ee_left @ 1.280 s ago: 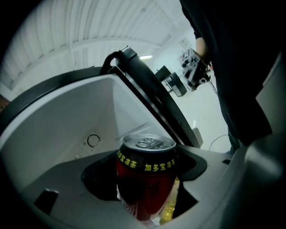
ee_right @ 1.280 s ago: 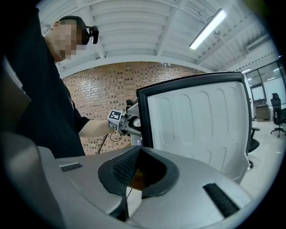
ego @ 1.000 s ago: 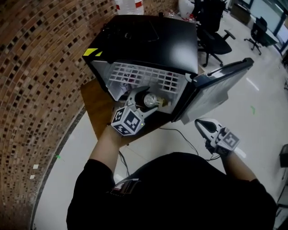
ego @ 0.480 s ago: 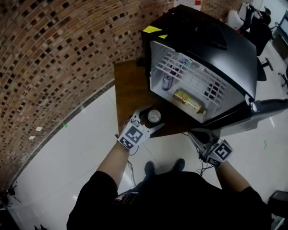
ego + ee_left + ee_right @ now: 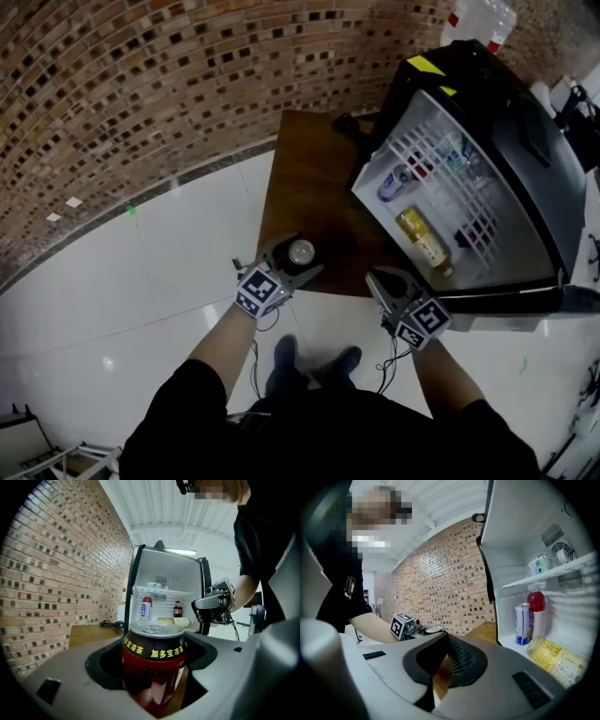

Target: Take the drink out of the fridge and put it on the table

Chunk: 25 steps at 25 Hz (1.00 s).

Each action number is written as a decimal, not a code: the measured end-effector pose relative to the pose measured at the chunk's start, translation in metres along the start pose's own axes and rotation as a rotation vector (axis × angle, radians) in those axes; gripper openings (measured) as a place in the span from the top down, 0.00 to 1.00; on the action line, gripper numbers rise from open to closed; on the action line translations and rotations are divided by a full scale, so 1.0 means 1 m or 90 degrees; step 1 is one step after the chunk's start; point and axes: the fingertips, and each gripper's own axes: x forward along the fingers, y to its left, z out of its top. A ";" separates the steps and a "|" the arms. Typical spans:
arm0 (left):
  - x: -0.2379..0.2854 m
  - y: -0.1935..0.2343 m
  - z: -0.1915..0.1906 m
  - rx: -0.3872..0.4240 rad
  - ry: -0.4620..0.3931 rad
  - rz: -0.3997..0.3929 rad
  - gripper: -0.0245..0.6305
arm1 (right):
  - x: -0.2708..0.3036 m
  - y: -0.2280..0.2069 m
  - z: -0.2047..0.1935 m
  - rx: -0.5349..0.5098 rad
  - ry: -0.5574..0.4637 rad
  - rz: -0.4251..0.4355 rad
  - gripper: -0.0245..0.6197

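So the left tongs (image 5: pixel 298 259) are clamped around the red drink can (image 5: pixel 154 660), one jaw on either side of its body. The can is out of the fridge (image 5: pixel 525 141), over the near edge of the table (image 5: pixel 309 178), left of the open fridge. It's upright, long axis vertical, pull-tab top facing up. Can't tell if it's touching the table. The right tongs (image 5: pixel 382 284) are closed and empty.
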 end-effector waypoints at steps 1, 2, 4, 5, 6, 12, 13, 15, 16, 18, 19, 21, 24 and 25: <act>-0.002 0.004 -0.005 -0.001 -0.008 0.009 0.44 | 0.006 -0.001 -0.004 -0.002 0.004 0.002 0.95; -0.003 0.007 -0.009 -0.001 -0.015 0.017 0.44 | 0.011 -0.001 -0.008 -0.003 0.008 0.003 0.95; -0.004 0.012 -0.017 0.001 -0.024 0.027 0.44 | 0.019 -0.001 -0.017 -0.002 0.016 0.004 0.95; -0.004 0.014 -0.021 0.004 -0.025 0.030 0.44 | 0.023 0.000 -0.021 -0.001 0.018 0.005 0.95; -0.003 0.016 -0.026 0.008 -0.024 0.031 0.44 | 0.026 0.000 -0.024 0.000 0.021 0.007 0.95; -0.002 0.016 -0.056 -0.028 -0.046 0.026 0.44 | 0.031 0.004 -0.041 0.006 0.034 0.016 0.95; -0.001 0.016 -0.056 -0.034 -0.054 0.027 0.43 | 0.029 0.004 -0.044 0.007 0.038 0.017 0.95; 0.002 0.017 -0.057 -0.040 -0.063 0.027 0.43 | 0.026 0.001 -0.050 0.011 0.042 0.013 0.95; 0.003 0.017 -0.058 -0.043 -0.065 0.027 0.43 | 0.024 0.000 -0.053 0.013 0.042 0.011 0.95; 0.004 0.017 -0.061 -0.047 -0.061 0.032 0.42 | 0.022 -0.001 -0.055 0.016 0.041 0.007 0.95; 0.003 0.017 -0.062 -0.048 -0.054 0.037 0.42 | 0.022 -0.001 -0.053 0.017 0.039 0.004 0.95; -0.001 0.016 -0.061 -0.049 -0.039 0.046 0.36 | 0.021 0.001 -0.047 0.017 0.035 -0.004 0.95; -0.016 0.014 -0.058 -0.066 -0.034 0.056 0.27 | 0.019 0.003 -0.035 0.015 0.027 -0.012 0.95; -0.025 0.015 -0.058 -0.076 -0.034 0.064 0.27 | 0.018 0.005 -0.031 0.015 0.027 -0.013 0.95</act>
